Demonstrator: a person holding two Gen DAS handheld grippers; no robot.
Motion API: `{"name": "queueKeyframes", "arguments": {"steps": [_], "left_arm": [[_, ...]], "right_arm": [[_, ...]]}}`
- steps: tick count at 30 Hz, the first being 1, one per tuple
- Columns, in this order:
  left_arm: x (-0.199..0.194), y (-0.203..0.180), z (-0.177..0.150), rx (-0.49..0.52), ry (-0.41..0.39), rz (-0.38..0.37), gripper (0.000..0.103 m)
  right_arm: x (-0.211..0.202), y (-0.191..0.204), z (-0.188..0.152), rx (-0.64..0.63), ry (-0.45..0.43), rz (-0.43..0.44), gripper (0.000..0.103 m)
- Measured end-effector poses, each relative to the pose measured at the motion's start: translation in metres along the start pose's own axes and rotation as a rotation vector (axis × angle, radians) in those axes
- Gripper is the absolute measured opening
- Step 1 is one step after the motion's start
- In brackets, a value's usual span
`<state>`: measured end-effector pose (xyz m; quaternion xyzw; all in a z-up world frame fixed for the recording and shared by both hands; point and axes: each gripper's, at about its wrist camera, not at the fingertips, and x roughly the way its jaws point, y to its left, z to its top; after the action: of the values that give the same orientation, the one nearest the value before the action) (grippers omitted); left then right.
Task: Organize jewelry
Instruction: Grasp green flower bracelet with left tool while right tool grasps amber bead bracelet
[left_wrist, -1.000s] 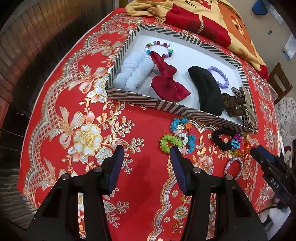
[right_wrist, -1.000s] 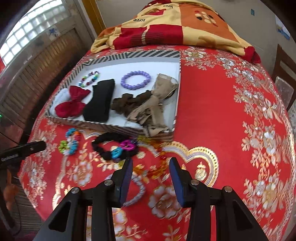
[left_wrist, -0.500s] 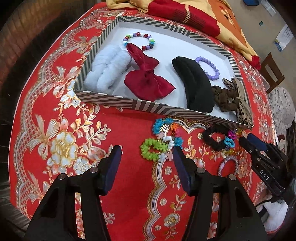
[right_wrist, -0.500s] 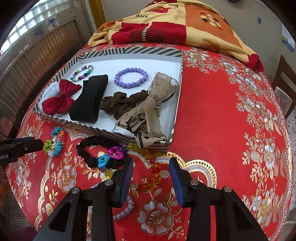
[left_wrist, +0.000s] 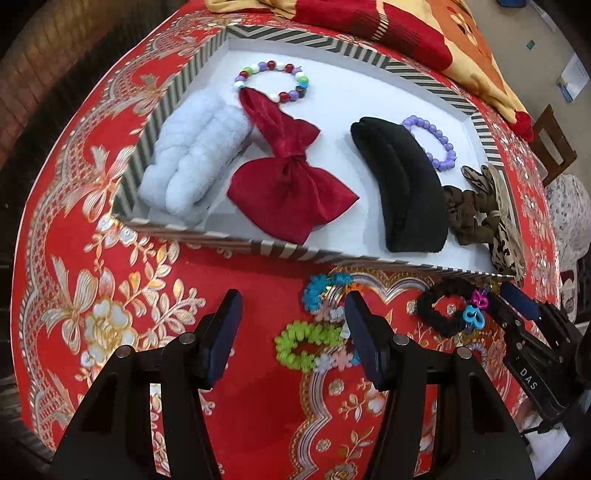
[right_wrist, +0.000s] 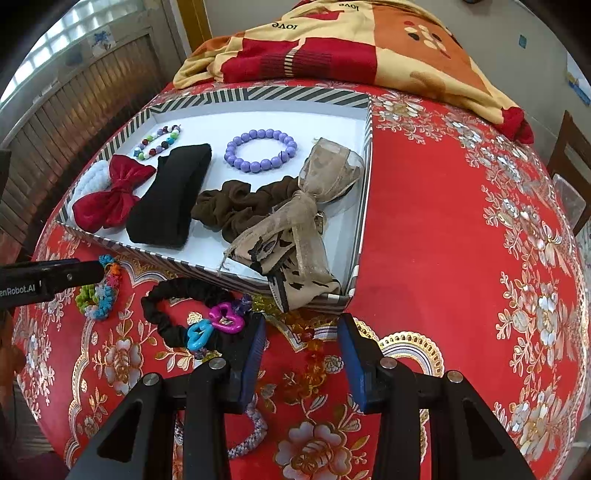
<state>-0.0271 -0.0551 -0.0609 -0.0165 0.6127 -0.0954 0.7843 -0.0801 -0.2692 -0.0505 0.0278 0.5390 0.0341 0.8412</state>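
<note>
A striped-rim white tray holds a white fluffy band, a red bow, a black headband, a purple bead bracelet, a mixed bead bracelet, a brown scrunchie and a tan ribbon. On the cloth before it lie a green-and-blue flower bracelet, a black hair tie with pink and blue charms, an amber bead string and a lilac woven bracelet. My left gripper is open over the flower bracelet. My right gripper is open over the amber beads.
A red floral tablecloth covers the round table. A folded yellow-and-red blanket lies behind the tray. A wooden chair stands at the right. A slatted wall is on the left.
Both grippers have moved forward toward the tray. The left one now stands over the flower bracelet, the right one over the amber beads. Both stay open.
</note>
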Motion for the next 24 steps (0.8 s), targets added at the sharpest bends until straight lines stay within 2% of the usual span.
{"name": "queueKeyframes", "arguments": {"steps": [2, 3, 5, 6, 9, 12, 19, 24], "left_arm": [[0.001, -0.004, 0.0, 0.024, -0.011, 0.006, 0.055], [0.002, -0.007, 0.001, 0.033, -0.018, 0.019, 0.049], [0.003, -0.014, 0.001, 0.073, -0.042, 0.05, 0.031], [0.003, -0.016, 0.002, 0.08, -0.043, 0.048, 0.017], [0.004, -0.012, 0.004, 0.071, -0.026, 0.009, 0.007], [-0.003, -0.002, 0.003, 0.036, -0.013, -0.049, 0.007], [-0.045, 0.003, 0.0, 0.039, -0.087, -0.089, 0.007], [-0.077, 0.008, -0.006, 0.034, -0.134, -0.117, 0.007]], "right_arm": [[0.0, 0.001, -0.001, -0.02, 0.001, -0.024, 0.03], [0.0, 0.001, -0.002, -0.027, 0.0, -0.024, 0.026], [-0.001, -0.001, -0.002, -0.02, -0.001, -0.007, 0.018], [-0.002, -0.002, -0.003, -0.015, 0.001, 0.009, 0.009], [-0.01, -0.006, -0.007, 0.017, -0.009, 0.049, 0.009], [-0.03, -0.006, -0.008, 0.028, -0.047, 0.081, 0.009], [-0.081, -0.003, -0.005, 0.037, -0.141, 0.14, 0.009], [-0.116, 0.003, 0.003, 0.013, -0.217, 0.152, 0.009]]}}
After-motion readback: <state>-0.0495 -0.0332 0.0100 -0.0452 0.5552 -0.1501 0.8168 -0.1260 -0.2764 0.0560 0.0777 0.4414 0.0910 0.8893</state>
